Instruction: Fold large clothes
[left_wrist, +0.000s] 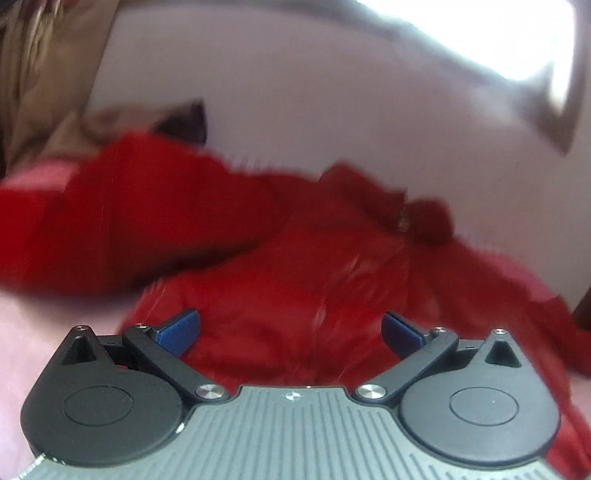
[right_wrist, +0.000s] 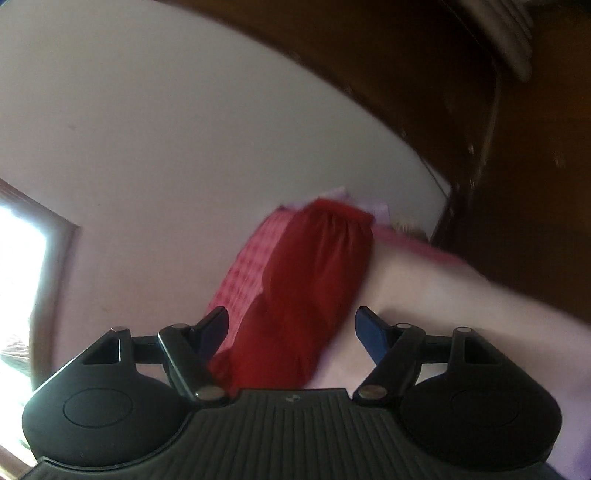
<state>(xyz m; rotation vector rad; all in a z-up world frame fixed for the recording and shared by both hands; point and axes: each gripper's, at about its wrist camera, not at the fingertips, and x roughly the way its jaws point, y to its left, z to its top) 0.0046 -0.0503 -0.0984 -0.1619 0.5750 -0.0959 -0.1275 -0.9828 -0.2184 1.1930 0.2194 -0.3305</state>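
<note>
**Both grippers spread over red garment**

The left gripper (left_wrist: 291, 330) holds its blue fingers (left_wrist: 177, 330) wide apart, gripping nothing, just above the crumpled red garment (left_wrist: 258, 236) lying on a pale pink sheet (left_wrist: 44, 332). The right gripper (right_wrist: 291, 332) is likewise spread wide, a red fold (right_wrist: 314, 277) lying ahead between its fingers. Beyond are a checked pink cloth (right_wrist: 247, 266), a white wall (right_wrist: 166, 110) and dark wood furniture (right_wrist: 517, 184).

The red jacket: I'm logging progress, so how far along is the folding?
Done: nothing looks folded; the shiny red puffy jacket lies rumpled on the pale pink bedding. In hand: nothing; left claw and right claw are open. Left: all the folds.
</note>
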